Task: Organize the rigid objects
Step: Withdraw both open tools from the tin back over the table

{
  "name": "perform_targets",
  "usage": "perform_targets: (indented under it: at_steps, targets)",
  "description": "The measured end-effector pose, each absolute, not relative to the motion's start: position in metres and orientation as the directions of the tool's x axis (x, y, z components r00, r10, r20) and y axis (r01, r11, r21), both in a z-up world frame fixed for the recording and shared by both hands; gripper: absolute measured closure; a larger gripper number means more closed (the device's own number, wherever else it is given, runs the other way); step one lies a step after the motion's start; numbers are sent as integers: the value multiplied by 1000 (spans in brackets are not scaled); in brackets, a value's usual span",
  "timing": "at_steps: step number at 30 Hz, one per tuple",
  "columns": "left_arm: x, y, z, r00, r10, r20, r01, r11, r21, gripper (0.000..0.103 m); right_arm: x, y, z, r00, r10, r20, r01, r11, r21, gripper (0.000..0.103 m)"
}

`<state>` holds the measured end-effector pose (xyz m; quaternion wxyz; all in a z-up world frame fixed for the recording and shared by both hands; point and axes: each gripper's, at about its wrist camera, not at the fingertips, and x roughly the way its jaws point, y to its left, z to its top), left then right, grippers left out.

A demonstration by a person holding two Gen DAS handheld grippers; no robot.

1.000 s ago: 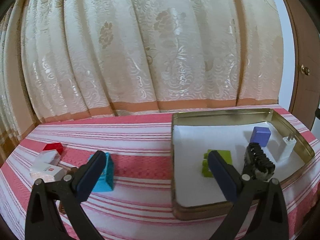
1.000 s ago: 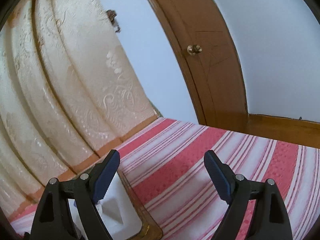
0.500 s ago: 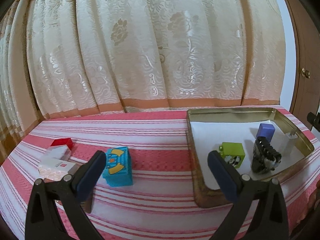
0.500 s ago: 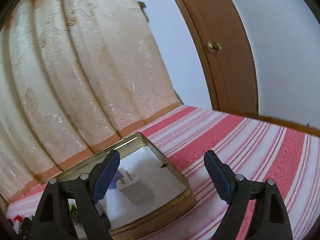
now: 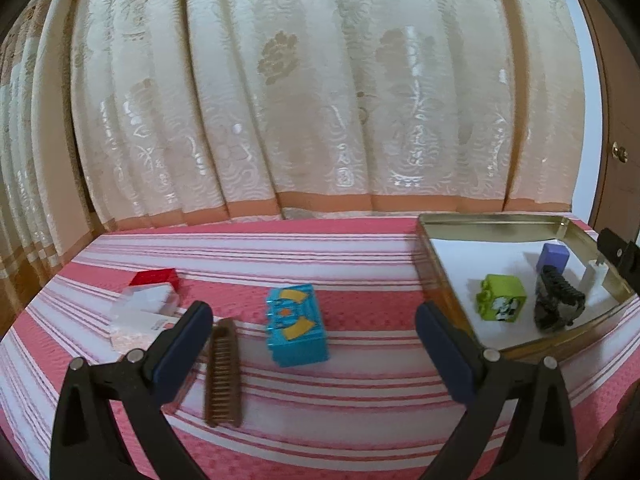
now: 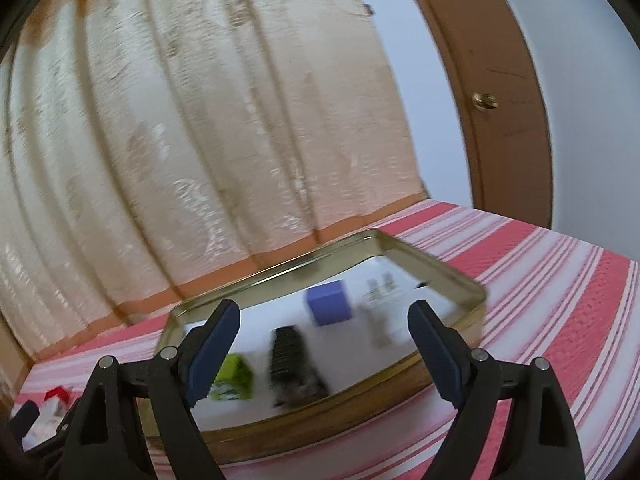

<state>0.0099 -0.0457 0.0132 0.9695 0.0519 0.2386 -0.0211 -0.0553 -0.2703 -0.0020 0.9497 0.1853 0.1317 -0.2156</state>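
A gold metal tray (image 5: 496, 221) sits at the right on the striped cloth. In it lie a green block (image 5: 501, 297), a purple cube (image 5: 553, 256), a black clip (image 5: 557, 300) and a white plug (image 5: 593, 277). A blue block (image 5: 296, 330), a brown comb (image 5: 223, 367), and red-and-white boxes (image 5: 146, 300) lie on the cloth. My left gripper (image 5: 314, 346) is open and empty, just before the blue block. My right gripper (image 6: 324, 344) is open and empty above the tray (image 6: 280, 270), facing the purple cube (image 6: 329, 302), black clip (image 6: 290, 358) and green block (image 6: 234, 378).
A cream curtain (image 5: 320, 92) hangs right behind the table. A wooden door (image 6: 508, 92) with a brass knob stands at the right. The striped cloth (image 6: 540, 300) extends right of the tray. The table edge runs along the bottom of the left wrist view.
The left gripper drew back and shifted left, so the blue block and comb now sit between its fingers. The right gripper swung left, bringing the tray and its contents into view.
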Motion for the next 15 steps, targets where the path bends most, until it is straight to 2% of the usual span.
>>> perform_targets:
  at_steps: [15]
  targets:
    - [15, 2, 11, 879, 24, -476, 18, 996, 84, 1, -39, -199, -1, 909, -266, -320, 352, 902, 251, 15]
